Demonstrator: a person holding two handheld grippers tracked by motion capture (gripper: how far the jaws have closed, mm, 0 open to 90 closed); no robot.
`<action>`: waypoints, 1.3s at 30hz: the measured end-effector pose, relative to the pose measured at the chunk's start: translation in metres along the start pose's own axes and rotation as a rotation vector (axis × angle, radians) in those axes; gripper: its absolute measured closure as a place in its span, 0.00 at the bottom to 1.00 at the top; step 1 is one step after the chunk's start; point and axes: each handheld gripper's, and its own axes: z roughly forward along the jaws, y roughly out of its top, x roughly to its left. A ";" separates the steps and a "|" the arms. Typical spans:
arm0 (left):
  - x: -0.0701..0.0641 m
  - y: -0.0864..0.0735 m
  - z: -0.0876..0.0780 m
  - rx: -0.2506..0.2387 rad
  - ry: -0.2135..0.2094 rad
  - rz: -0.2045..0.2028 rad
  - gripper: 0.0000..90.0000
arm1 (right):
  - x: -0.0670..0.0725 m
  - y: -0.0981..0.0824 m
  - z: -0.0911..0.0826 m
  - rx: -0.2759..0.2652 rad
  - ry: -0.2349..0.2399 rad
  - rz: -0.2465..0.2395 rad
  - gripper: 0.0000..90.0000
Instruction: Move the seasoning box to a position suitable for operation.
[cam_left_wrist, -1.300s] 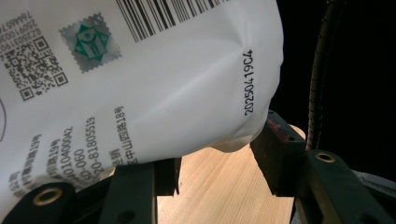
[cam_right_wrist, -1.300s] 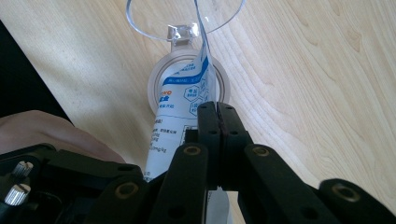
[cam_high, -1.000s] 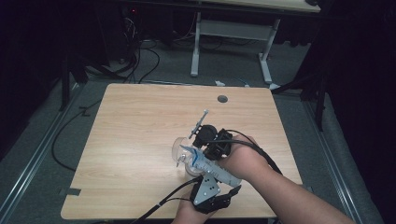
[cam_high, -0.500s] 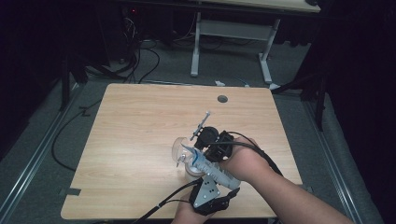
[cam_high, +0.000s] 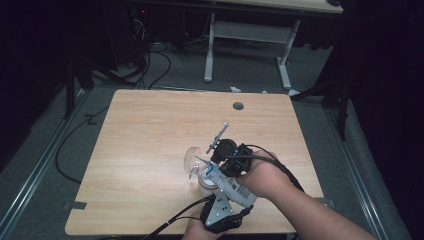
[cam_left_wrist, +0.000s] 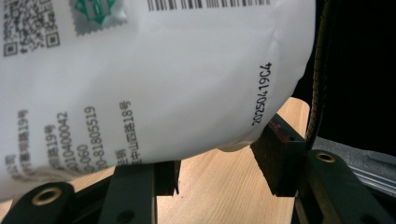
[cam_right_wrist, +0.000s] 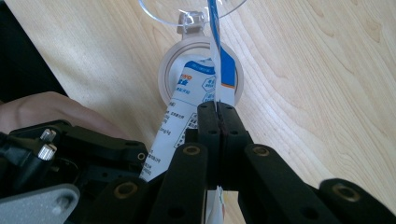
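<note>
Jaws of the right gripper (cam_right_wrist: 217, 109) are pinching flat together on the top edge of the white and blue pouch (cam_right_wrist: 196, 88); only the thin film is sitting between the pads. Jaws of the left gripper (cam_left_wrist: 215, 175) are standing part open around the pouch's lower body (cam_left_wrist: 154, 79); the right pad is pressing into the bag's corner, the left pad is sitting under its edge, so this gripper is holding the pouch too.

In the high view the pouch (cam_high: 226, 184) is lying tilted over the surface (cam_high: 150, 130), at about 5 o'clock from the surface's centre, near the front edge. The left gripper (cam_high: 220, 212) is coming in from 6 o'clock with its grey plate facing up, and the right gripper (cam_high: 227, 152) is sitting at 12 o'clock from the pouch, with the person's right hand (cam_high: 265, 175) behind it at 3 o'clock.

The pouch's upper end is pointing into the round white container (cam_right_wrist: 201, 74), which is standing on the surface directly beneath it. The container's clear hinged lid (cam_right_wrist: 191, 9) is hanging open at 12 o'clock from its mouth in the right gripper view. In the high view the container (cam_high: 204, 186) is just left of the pouch, lid (cam_high: 192, 157) at 11 o'clock.

A round cable hole (cam_high: 238, 106) is sitting at the surface's far side, about 1 o'clock from centre.
</note>
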 end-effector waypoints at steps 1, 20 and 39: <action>0.000 0.000 0.000 0.002 0.000 0.002 0.61 | 0.000 -0.001 0.000 0.002 -0.001 -0.001 1.00; 0.004 -0.011 0.004 0.038 0.005 0.001 0.61 | -0.004 -0.009 0.001 -0.009 0.012 0.019 1.00; 0.012 -0.021 0.004 0.068 0.025 0.001 0.61 | -0.005 -0.009 -0.001 -0.001 0.013 0.029 1.00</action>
